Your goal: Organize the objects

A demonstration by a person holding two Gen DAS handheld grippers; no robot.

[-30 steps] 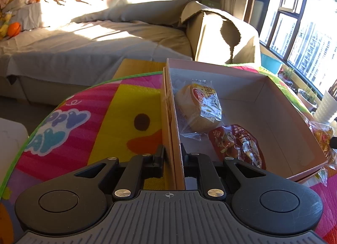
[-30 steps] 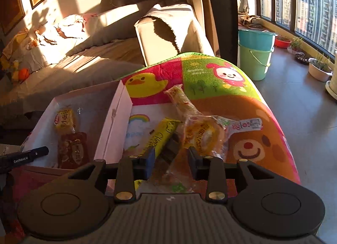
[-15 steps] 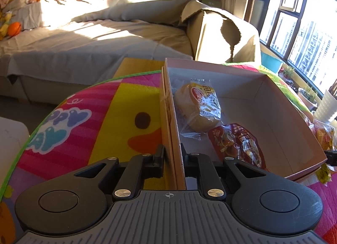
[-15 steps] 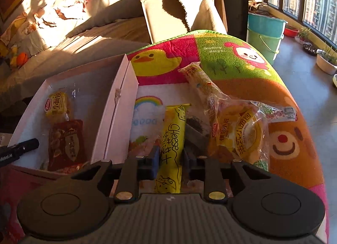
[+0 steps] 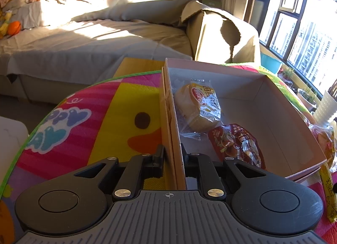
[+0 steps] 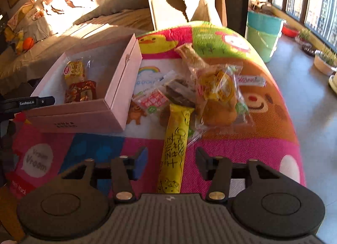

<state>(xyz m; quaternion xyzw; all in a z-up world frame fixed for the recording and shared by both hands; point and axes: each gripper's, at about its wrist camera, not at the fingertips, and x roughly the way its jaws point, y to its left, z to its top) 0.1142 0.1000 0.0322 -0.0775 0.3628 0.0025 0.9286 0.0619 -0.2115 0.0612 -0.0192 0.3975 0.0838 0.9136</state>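
Your left tool [image 5: 172, 157] is closed narrow on the near left wall of the pink box [image 5: 263, 94], one finger outside the wall and one inside, so it grips that wall. The box sits on the colourful cartoon mat [image 5: 118, 113] that covers the surface, and in the right wrist view the same box [image 6: 118, 96] lies at the left of the scene. Inside it, toward the left wall, a wrapped round bun [image 5: 198, 107] lies at the far end and a dark red snack packet [image 5: 238, 145] lies just nearer, the two touching or almost so. Your right tool [image 6: 171, 162] stands wide, its fingers well apart and gripping nothing; the long yellow cheese stick [image 6: 174, 149] lies flat on the mat between them, its near end reaching under the tool body. At the stick's far end sits a loose pile of wrapped snacks: a clear bag holding a yellow cake [image 6: 219, 96], a small red-and-white packet [image 6: 152, 101] to its left, and a long tan bar [image 6: 190, 55] beyond. A sofa [image 5: 84, 40] fills the far background.
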